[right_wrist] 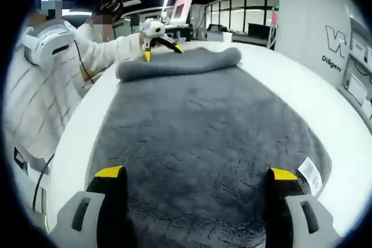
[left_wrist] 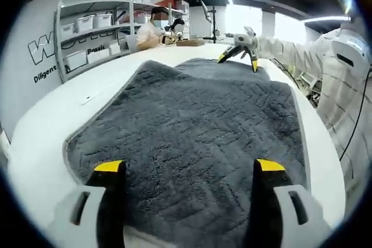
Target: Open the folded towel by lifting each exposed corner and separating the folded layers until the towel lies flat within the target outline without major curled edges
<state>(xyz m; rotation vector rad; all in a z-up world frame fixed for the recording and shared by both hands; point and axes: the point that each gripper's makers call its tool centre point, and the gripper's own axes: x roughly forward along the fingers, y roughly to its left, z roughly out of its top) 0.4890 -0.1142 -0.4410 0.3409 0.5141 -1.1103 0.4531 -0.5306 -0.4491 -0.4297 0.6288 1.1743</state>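
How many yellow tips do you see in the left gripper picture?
4. Two sit on this gripper's own open jaws, one tip low left and one low right. Two more are on the other gripper at the towel's far edge.

Both views low, close over towel (left_wrist: pixel 192 126) on counter (left_wrist: pixel 46 126), facing each other from opposite ends; share towel.

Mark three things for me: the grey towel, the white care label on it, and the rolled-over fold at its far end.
towel (left_wrist: pixel 192 126), left gripper view, middle of its flat pile.
care label (right_wrist: pixel 310 175), right gripper view, centre of the white tag at the towel's near corner.
rolled fold (right_wrist: pixel 180 62), right gripper view, middle of the roll.
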